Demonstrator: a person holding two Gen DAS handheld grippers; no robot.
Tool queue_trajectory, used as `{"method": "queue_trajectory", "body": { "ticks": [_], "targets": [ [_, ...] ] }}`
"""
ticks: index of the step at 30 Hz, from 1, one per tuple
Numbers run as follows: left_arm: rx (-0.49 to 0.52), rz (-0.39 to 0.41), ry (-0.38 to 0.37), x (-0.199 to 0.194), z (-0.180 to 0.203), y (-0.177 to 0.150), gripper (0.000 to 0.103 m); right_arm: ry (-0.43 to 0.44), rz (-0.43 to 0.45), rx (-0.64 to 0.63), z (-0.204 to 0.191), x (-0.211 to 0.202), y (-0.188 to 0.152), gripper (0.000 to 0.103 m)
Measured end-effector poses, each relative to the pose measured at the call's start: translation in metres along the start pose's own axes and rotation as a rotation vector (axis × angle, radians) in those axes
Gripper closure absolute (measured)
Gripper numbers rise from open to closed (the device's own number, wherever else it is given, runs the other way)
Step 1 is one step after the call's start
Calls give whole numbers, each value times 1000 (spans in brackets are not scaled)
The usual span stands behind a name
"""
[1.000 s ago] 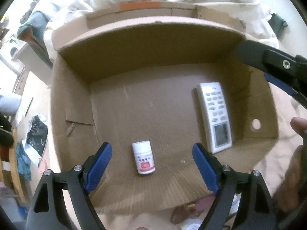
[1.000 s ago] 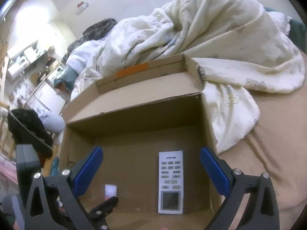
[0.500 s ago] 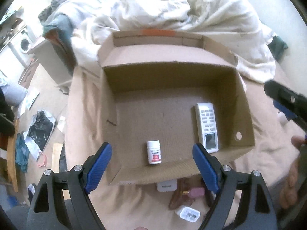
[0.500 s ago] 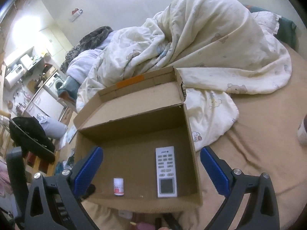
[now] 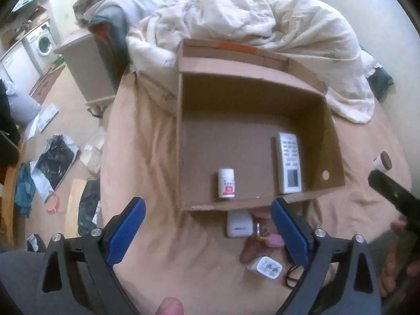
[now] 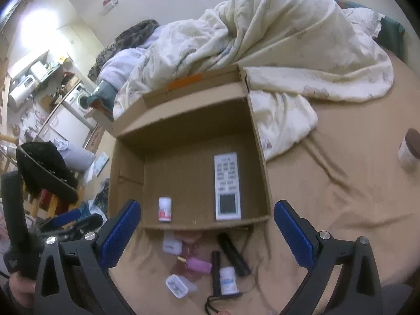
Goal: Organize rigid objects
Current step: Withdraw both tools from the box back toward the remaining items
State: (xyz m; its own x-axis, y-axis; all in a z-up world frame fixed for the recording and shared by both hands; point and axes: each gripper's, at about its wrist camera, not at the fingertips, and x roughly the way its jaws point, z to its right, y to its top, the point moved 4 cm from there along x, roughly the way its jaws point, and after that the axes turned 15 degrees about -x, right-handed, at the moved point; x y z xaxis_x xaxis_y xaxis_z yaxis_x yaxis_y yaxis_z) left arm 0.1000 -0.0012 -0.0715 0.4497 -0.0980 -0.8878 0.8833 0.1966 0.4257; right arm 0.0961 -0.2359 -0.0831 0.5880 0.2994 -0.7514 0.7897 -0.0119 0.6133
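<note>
An open brown cardboard box [image 5: 258, 141] sits on a tan bedsheet [image 5: 147, 173], its floor holding two items well apart: a small white pill bottle with a red label [image 5: 226, 183] lying near the front wall, and a long white remote control with a grey screen [image 5: 288, 162] lying along the right side.

In front of the box, outside it, a cluster of loose things awaits sorting — a white square charger block [image 6: 172, 245], a pink oblong case [image 6: 198, 265], a black cylindrical tube [image 6: 233, 254], a white bottle with a blue label [image 6: 229, 280] and a small clear-lidded white case [image 6: 176, 285]. A cream jar with a brown lid [image 6: 409, 152] lies apart on the sheet to the right.

The left gripper [image 5: 207, 229] has its blue-padded jaws opening, with nothing clasped between them; the right gripper [image 6: 207, 232] stands wide apart and likewise empty.

The step in hand appears to be choosing the next item from the cluster. Done well, it probably means lowering over a single piece with the pads on its two flat or parallel sides — the charger block, nearest the box, offers clear faces. The tube and blue-labelled bottle lie touching a black cord [image 6: 223, 298], so a careless pinch there could drag it along.
</note>
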Motion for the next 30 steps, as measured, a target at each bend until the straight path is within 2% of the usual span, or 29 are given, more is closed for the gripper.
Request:
{"method": "queue_trajectory", "body": {
  "ticks": [4, 6, 7, 9, 11, 14, 19, 20, 22, 30],
  "targets": [
    [4, -5, 18, 18, -10, -12, 0, 8, -49, 35, 5, 20, -25, 0],
    [-7, -47, 44, 31, -14, -20, 0, 25, -107, 88, 11, 34, -37, 0],
    [-21, -85, 25, 37, -14, -24, 0, 24, -125, 115, 15, 37, -39, 0],
    [-23, -117, 2, 43, -10, -29, 0, 16, -113, 136, 20, 37, -38, 0],
    [7, -110, 28, 45, -6, -32, 0, 3, -111, 139, 23, 37, -37, 0],
    [8, -135, 23, 51, -2, -36, 0, 3, -135, 145, 23, 41, -40, 0],
    [11, -260, 16, 85, 15, -43, 1, -2, -132, 144, 24, 42, -41, 0],
    [3, -285, 20, 95, 18, -43, 2, -3, -134, 144, 24, 42, -41, 0],
    [-3, -307, 25, 105, 20, -44, 18, -6, -141, 143, 25, 42, -42, 0],
    [1, -380, 26, 137, 34, -50, 23, 1, -143, 162, 30, 42, -41, 0]
  ]
}}
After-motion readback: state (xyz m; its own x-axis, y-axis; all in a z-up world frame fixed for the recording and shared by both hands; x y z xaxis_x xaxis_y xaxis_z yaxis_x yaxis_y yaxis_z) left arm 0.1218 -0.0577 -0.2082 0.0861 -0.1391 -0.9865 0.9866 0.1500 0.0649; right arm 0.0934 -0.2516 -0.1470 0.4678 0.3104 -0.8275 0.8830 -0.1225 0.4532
